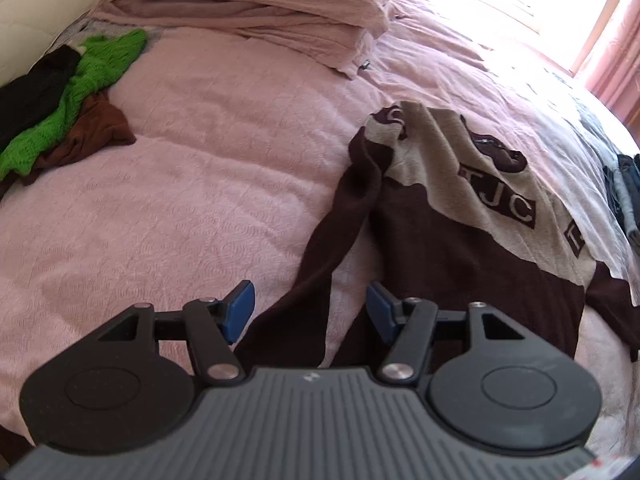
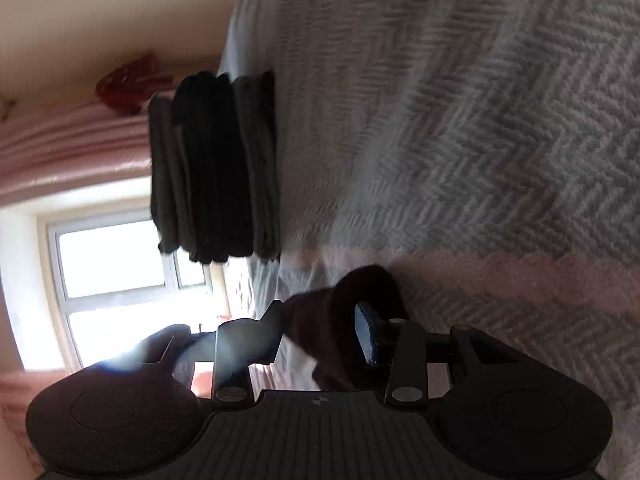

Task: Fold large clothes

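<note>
Sweater (image 1: 460,208) lies unfolded on the bed (image 1: 208,168). My left claw (image 1: 310,310) gapes empty over its sleeve (image 1: 320,248); my right claw (image 2: 320,332) pinches dark cloth. Folding barely begun.

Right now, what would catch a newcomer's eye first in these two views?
The brown and beige sweater with TJC lettering, spread right of centre on the pink bedspread, its sleeve trailing between the open left gripper. Next, the bright green knit heaped at the far left. In the right wrist view, the right gripper has dark brown fabric between its fingers, beside a stack of dark folded clothes.
</note>
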`<state>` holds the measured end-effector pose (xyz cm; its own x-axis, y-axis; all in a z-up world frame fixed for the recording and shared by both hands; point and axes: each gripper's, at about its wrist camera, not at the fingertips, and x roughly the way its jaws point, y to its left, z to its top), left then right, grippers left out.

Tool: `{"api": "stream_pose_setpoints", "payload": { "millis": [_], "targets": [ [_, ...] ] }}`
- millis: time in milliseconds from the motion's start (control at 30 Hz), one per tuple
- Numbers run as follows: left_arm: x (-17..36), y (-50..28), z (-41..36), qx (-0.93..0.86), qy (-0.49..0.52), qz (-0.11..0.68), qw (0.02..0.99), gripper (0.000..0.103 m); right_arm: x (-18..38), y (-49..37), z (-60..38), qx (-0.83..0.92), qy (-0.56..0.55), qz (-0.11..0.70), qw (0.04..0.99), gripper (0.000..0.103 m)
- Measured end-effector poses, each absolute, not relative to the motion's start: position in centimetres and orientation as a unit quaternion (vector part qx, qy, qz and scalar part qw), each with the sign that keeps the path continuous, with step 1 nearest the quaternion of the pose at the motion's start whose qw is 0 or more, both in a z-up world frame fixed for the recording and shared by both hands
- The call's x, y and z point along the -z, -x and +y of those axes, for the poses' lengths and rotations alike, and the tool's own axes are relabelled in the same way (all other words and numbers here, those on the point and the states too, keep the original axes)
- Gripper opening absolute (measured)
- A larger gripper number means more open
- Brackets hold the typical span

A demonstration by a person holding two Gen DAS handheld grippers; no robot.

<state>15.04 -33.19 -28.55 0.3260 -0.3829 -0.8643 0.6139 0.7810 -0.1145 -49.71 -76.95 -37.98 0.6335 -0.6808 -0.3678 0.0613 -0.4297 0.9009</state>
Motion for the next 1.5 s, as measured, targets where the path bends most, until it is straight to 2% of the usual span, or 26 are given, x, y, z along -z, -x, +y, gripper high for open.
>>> {"api": "stream_pose_setpoints", "payload": {
  "millis": [133, 167, 200, 233, 300, 400, 467, 533, 633, 700, 767, 833, 900, 1000, 1067, 1200, 1233, 1267, 1300, 1400, 1500],
  "targets": [
    [28.8, -14.6, -33.5, 0.310, -0.110, 0.498, 0.802, 0.057, 41.7, 48.4, -79.2, 0.318, -0.836, -0.185, 0.407, 0.036],
    [28.8, -14.3, -33.7, 0.314, -0.113, 0.497, 0.801, 0.057, 41.5, 48.4, -79.4, 0.316, -0.831, -0.198, 0.413, 0.028],
    [28.7, -14.1, -34.0, 0.319, -0.116, 0.494, 0.800, 0.057, 40.3, 48.6, -79.7, 0.322, -0.810, -0.212, 0.443, 0.005],
    [28.5, -13.9, -34.2, 0.323, -0.118, 0.491, 0.801, 0.057, 38.6, 48.9, -80.0, 0.338, -0.784, -0.214, 0.475, 0.005],
    [28.1, -13.7, -34.5, 0.329, -0.121, 0.482, 0.803, 0.057, 32.6, 49.0, -80.1, 0.374, -0.684, -0.201, 0.594, 0.005],
    [27.7, -13.9, -34.7, 0.329, -0.117, 0.478, 0.806, 0.057, 22.5, 46.8, -78.4, 0.429, -0.449, -0.096, 0.778, 0.002],
    [27.8, -14.1, -34.8, 0.326, -0.112, 0.481, 0.806, 0.057, 18.9, 44.8, -76.8, 0.447, -0.316, -0.022, 0.837, 0.002],
    [28.2, -14.0, -34.9, 0.323, -0.109, 0.486, 0.805, 0.057, 19.3, 44.2, -77.2, 0.494, -0.295, 0.025, 0.818, 0.003],
    [28.9, -13.6, -35.0, 0.327, -0.105, 0.495, 0.798, 0.057, 24.8, 46.6, -80.8, 0.546, -0.409, 0.053, 0.729, 0.003],
    [29.2, -13.2, -34.8, 0.331, -0.113, 0.495, 0.796, 0.057, 28.9, 48.7, -82.9, 0.580, -0.488, 0.104, 0.644, 0.003],
    [29.5, -13.0, -34.2, 0.328, -0.119, 0.497, 0.795, 0.057, 31.4, 50.9, -83.2, 0.574, -0.549, 0.103, 0.599, 0.003],
    [29.8, -13.2, -33.4, 0.318, -0.117, 0.505, 0.794, 0.057, 32.1, 51.9, -82.7, 0.564, -0.558, 0.116, 0.598, 0.012],
    [30.1, -13.5, -32.6, 0.306, -0.108, 0.514, 0.794, 0.057, 31.0, 49.4, -80.2, 0.565, -0.499, 0.159, 0.637, 0.039],
    [30.4, -13.6, -31.9, 0.300, -0.099, 0.519, 0.794, 0.057, 28.6, 43.5, -76.5, 0.520, -0.290, 0.275, 0.755, 0.051],
    [30.6, -13.4, -31.9, 0.300, -0.099, 0.521, 0.793, 0.057, 29.0, 39.3, -73.9, 0.453, -0.165, 0.348, 0.804, 0.053],
    [30.8, -12.8, -32.3, 0.306, -0.099, 0.521, 0.790, 0.057, 33.5, 34.9, -72.5, 0.413, -0.035, 0.446, 0.793, 0.051],
    [30.8, -12.7, -32.4, 0.307, -0.101, 0.519, 0.791, 0.057, 33.9, 35.1, -72.9, 0.418, -0.038, 0.446, 0.790, 0.044],
    [30.7, -12.7, -32.4, 0.306, -0.104, 0.517, 0.792, 0.057, 33.9, 35.5, -74.3, 0.435, -0.050, 0.443, 0.782, 0.022],
    [30.5, -12.8, -32.3, 0.306, -0.106, 0.514, 0.794, 0.057, 33.1, 36.8, -75.0, 0.477, -0.057, 0.422, 0.769, 0.013],
    [30.1, -13.1, -31.8, 0.300, -0.110, 0.506, 0.801, 0.057, 31.0, 43.0, -78.2, 0.649, -0.099, 0.355, 0.666, 0.017],
    [30.5, -13.5, -31.3, 0.293, -0.105, 0.511, 0.801, 0.057, 30.4, 50.2, -81.2, 0.700, -0.237, 0.330, 0.588, 0.020]
  ]
}}
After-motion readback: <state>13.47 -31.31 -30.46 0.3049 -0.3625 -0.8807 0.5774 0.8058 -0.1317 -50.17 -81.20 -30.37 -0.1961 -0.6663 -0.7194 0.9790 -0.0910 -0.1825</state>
